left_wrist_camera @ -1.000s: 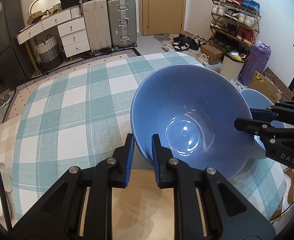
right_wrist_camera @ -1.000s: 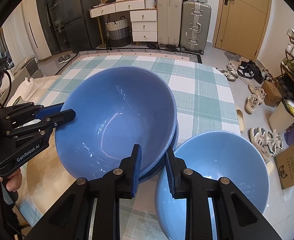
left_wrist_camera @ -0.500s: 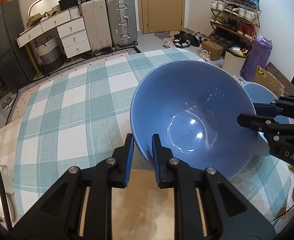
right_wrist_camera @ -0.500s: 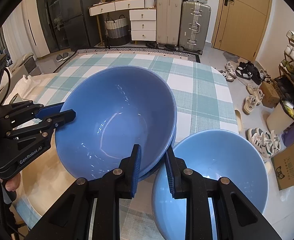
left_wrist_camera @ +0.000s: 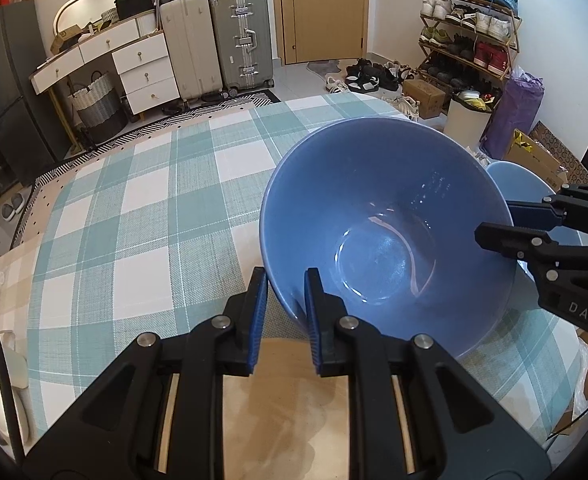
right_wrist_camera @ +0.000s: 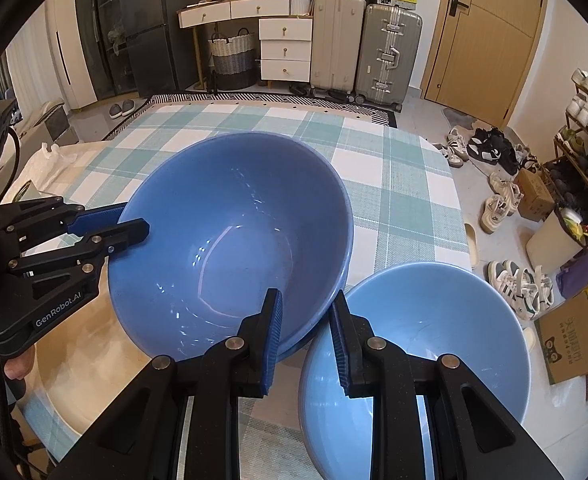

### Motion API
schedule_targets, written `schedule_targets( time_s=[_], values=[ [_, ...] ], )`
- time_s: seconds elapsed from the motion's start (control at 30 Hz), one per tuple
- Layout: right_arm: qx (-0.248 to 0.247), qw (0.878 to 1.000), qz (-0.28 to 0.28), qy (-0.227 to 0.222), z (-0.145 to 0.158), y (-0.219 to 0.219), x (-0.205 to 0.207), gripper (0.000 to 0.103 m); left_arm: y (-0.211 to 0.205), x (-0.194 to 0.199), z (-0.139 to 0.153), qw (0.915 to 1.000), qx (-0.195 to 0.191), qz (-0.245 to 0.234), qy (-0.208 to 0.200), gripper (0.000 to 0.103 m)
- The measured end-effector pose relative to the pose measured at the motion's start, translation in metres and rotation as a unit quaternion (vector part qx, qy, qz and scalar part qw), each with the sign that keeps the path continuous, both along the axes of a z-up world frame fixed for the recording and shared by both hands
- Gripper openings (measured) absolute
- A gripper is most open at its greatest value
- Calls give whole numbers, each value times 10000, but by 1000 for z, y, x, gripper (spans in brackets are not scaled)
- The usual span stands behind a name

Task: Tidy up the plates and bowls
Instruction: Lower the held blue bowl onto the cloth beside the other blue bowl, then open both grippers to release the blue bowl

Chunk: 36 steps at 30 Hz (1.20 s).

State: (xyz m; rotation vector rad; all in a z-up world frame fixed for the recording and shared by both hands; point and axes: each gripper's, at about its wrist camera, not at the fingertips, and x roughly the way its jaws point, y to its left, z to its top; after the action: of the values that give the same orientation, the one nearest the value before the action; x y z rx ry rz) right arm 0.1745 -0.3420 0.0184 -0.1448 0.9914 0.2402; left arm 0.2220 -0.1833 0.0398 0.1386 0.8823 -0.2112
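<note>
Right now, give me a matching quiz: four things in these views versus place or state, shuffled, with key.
1. left gripper
2. dark blue bowl
3. light blue bowl
4. silver suitcase

A. beside the door
B. shut on a bowl's rim
C. above the checked cloth
D. beyond the cloth's edge

Pairs: 1-B, 2-C, 3-D, 4-A

- I see a deep blue bowl (right_wrist_camera: 229,240) and a pale blue bowl (right_wrist_camera: 426,344).
- The cloth (left_wrist_camera: 133,216) on my worktop has teal-and-white checks.
- My hand-held gripper (left_wrist_camera: 281,312) is black, with blue pads (left_wrist_camera: 258,312).
</note>
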Motion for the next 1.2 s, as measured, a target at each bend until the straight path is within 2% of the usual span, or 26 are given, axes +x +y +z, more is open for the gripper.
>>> schedule_targets(
  time_s=[1.0,1.1,1.13,1.17,1.2],
  values=[
    [-210,9997,-115,-79,4,-2,2,31,-2,-10,1,9999,-67,-94,-63,15],
    [-152,9997,-119,-124,10,-3,-1,39,-2,-15,6,9998,-138,-114,-58,22],
    [-114,9998,-118,-149,13,-3,-3,46,-1,-17,9,9997,-188,-114,-49,29],
    [-82,9997,-116,-177,15,-4,-4,50,-1,-19,11,9997,-231,-113,-49,33],
    [-53,9997,-115,-212,19,-4,-7,54,-1,-21,15,9995,-284,-102,-51,42]
  ],
)
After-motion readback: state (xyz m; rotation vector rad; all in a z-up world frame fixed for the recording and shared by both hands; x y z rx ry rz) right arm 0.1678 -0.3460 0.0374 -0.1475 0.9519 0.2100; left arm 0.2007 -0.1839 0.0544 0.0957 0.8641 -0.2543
